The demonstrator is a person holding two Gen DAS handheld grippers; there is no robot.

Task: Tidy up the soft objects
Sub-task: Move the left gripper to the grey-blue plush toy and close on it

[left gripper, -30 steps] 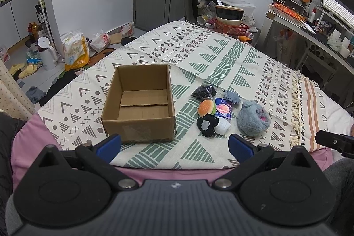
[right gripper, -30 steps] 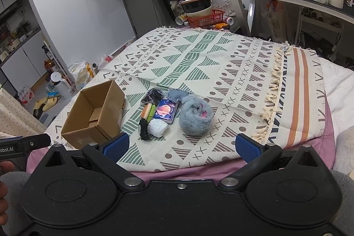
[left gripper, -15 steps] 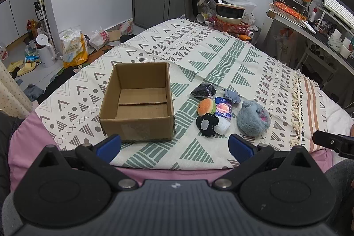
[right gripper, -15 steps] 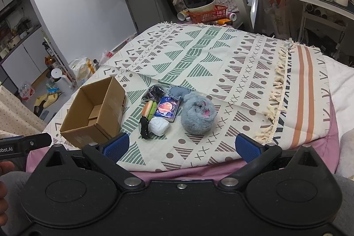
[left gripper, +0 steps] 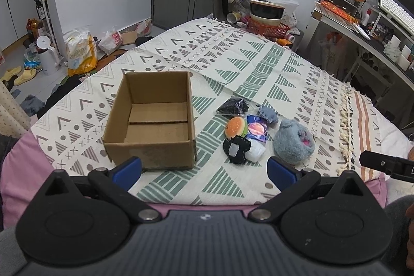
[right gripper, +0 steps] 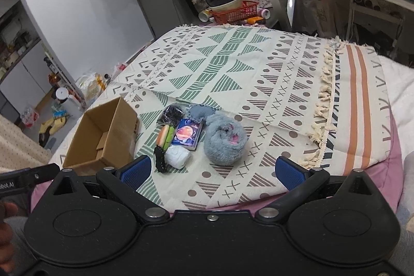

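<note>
The left gripper [left gripper: 204,171] is hovering at the near edge of the bed with its blue-padded fingers spread wide apart and gripping nothing. Just beyond its left finger, a cardboard box [left gripper: 152,118] is sitting open-topped on the patterned blanket [left gripper: 233,64]; nothing is showing inside it but its bottom flaps. The soft things are lying in a tight cluster just right of the box, ahead of the gripper and a little toward its right finger: a burger toy [left gripper: 235,126], a black plush [left gripper: 236,148] touching it on the near side, a white pouch [left gripper: 256,150], a purple packet [left gripper: 256,130], a dark bundle [left gripper: 233,106], a small grey cloth [left gripper: 267,113] and a fluffy grey plush [left gripper: 293,140] at the right end.

The right gripper [right gripper: 220,171] is also hanging over the near edge, its fingers wide apart and carrying nothing. From its camera the fluffy grey plush [right gripper: 225,139] is lying just ahead, between the fingers, and the rest of the cluster is sitting ahead of the left finger, with the cardboard box [right gripper: 103,136] further left.
</note>
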